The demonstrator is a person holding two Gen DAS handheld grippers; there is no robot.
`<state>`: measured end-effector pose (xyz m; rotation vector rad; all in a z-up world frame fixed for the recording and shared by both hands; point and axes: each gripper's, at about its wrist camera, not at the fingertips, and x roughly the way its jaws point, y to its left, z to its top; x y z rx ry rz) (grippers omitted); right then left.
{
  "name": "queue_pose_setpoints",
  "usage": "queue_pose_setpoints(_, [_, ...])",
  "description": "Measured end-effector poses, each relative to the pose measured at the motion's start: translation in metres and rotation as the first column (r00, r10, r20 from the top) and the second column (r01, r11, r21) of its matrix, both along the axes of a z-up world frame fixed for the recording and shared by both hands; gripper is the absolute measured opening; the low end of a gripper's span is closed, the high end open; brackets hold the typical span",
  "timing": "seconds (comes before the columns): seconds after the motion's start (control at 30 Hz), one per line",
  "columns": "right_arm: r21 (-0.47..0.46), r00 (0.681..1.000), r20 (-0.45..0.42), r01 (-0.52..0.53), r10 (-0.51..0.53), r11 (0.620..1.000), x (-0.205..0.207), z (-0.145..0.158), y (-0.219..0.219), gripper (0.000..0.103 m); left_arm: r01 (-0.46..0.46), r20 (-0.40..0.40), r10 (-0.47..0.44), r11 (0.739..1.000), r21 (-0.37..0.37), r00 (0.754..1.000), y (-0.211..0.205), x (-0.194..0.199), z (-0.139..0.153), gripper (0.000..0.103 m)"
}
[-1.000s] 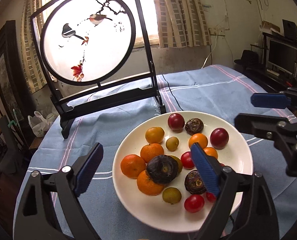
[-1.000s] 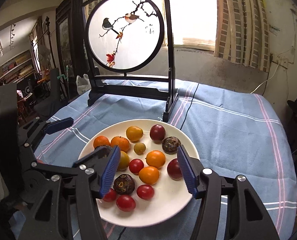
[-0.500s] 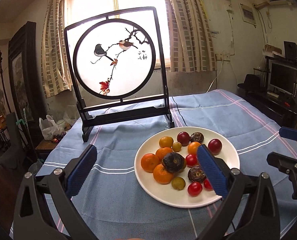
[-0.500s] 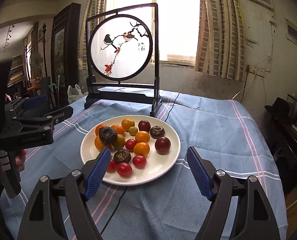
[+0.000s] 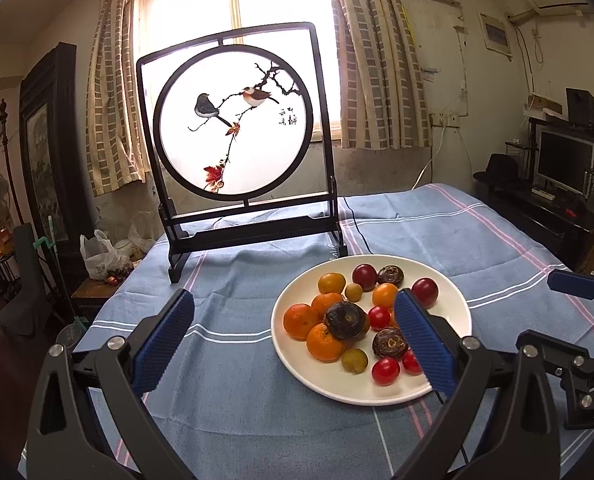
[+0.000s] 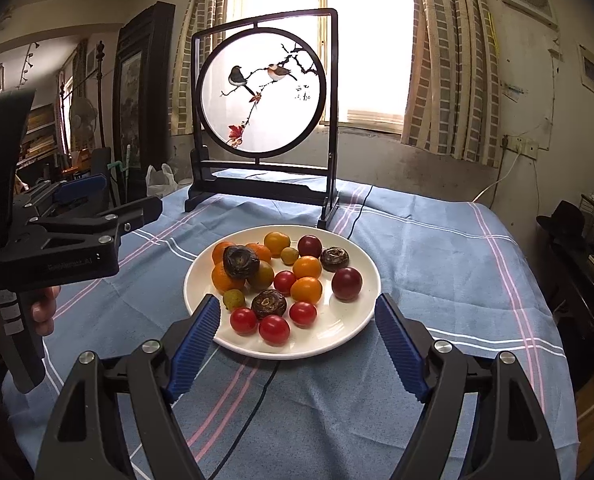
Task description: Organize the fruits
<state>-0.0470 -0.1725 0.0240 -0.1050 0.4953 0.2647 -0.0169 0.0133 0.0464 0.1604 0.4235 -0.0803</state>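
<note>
A white plate (image 5: 377, 400) (image 6: 357, 332) on the blue striped cloth holds several fruits. There are oranges (image 5: 299, 320), red cherry tomatoes (image 6: 273, 329), dark red plums (image 6: 347, 283), brown water chestnuts (image 5: 345, 319) and small green-yellow fruits (image 5: 354, 360). My left gripper (image 5: 295, 298) is open and empty, hovering left of and short of the plate. Its right pad (image 5: 425, 340) hides part of the plate. My right gripper (image 6: 297, 303) is open and empty, just short of the plate's near rim. Each gripper also shows at the edge of the other's view.
A black-framed round bird painting on a stand (image 5: 237, 120) (image 6: 263, 88) stands behind the plate. A black cable (image 6: 257, 400) runs under the plate toward me. A hand (image 6: 43, 310) holds the left gripper's handle. A monitor (image 5: 565, 164) sits at the right.
Both grippers have pulled back from over the plate, so the fruits now lie ahead of the fingertips. The right gripper's jaws stand wider than a second ago.
</note>
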Motion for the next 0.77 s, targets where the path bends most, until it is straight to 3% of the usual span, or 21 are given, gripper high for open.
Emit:
queue_pose_setpoints(0.27, [0.003,1.0,-0.023,0.001,-0.001,1.0,0.005,-0.009,-0.002,0.08,-0.017,-0.006,0.018,1.0,0.022,1.0,-0.005,0.002,-0.011,0.098])
queue_pose_setpoints(0.57, [-0.001,0.999,-0.035,-0.002,0.002,1.0,0.008,-0.013,-0.004,0.08,0.005,-0.067,-0.003,0.999,0.032,0.998,-0.013,0.012,-0.021,0.098])
queue_pose_setpoints(0.77, [0.001,1.0,-0.029,0.002,-0.002,1.0,0.007,-0.01,-0.006,0.084,0.016,-0.057,-0.015,1.0,0.016,0.998,-0.015,0.01,-0.02,0.098])
